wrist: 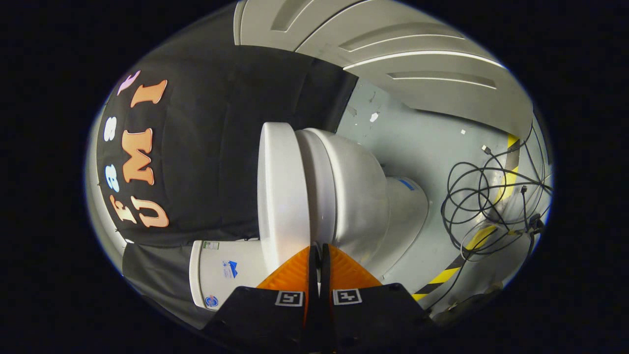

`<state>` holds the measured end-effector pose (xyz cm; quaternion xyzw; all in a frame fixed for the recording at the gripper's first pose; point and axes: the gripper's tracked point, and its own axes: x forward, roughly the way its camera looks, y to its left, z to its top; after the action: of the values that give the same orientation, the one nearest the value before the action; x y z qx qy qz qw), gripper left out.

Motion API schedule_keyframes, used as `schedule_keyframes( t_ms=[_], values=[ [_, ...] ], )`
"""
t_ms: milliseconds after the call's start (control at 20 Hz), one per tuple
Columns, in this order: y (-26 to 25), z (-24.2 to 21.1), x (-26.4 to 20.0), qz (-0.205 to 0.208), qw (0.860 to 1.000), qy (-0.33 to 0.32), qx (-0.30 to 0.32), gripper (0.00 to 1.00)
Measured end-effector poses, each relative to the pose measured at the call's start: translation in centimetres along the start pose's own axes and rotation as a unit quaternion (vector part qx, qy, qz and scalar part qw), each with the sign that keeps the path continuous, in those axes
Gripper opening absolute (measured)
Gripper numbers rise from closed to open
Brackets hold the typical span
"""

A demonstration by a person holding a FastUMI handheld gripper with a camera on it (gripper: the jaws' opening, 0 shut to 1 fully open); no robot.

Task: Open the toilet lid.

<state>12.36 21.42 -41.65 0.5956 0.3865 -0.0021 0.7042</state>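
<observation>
The view is rolled onto its side. A white toilet stands just ahead of the fingers. Its lid is a flat white slab lying down against the seat and bowl. The tank, with small stickers on it, is beside the left finger. My gripper is shut, its orange fingers pressed almost together with only a thin slit between them. The tips sit right at the seam where the lid meets the seat. I see nothing held between them.
Grey floor runs beyond the bowl. Loose black cables lie tangled on it near a yellow-and-black tape line. A white panelled door stands at the far side. Black cloth hangs behind the toilet.
</observation>
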Motion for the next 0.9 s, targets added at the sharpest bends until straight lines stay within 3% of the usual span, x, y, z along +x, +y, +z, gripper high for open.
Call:
schedule_keyframes(
  t_ms=[350, 550, 900],
  values=[
    [0.5, 0.1, -0.3, -0.003, 1.0, -0.006, -0.008, 0.08],
    [1.2, 0.2, -0.7, -0.003, 0.999, -0.008, -0.043, 0.08],
    [0.5, -0.1, -0.6, -0.015, 0.999, 0.0, -0.035, 0.08]
  ],
)
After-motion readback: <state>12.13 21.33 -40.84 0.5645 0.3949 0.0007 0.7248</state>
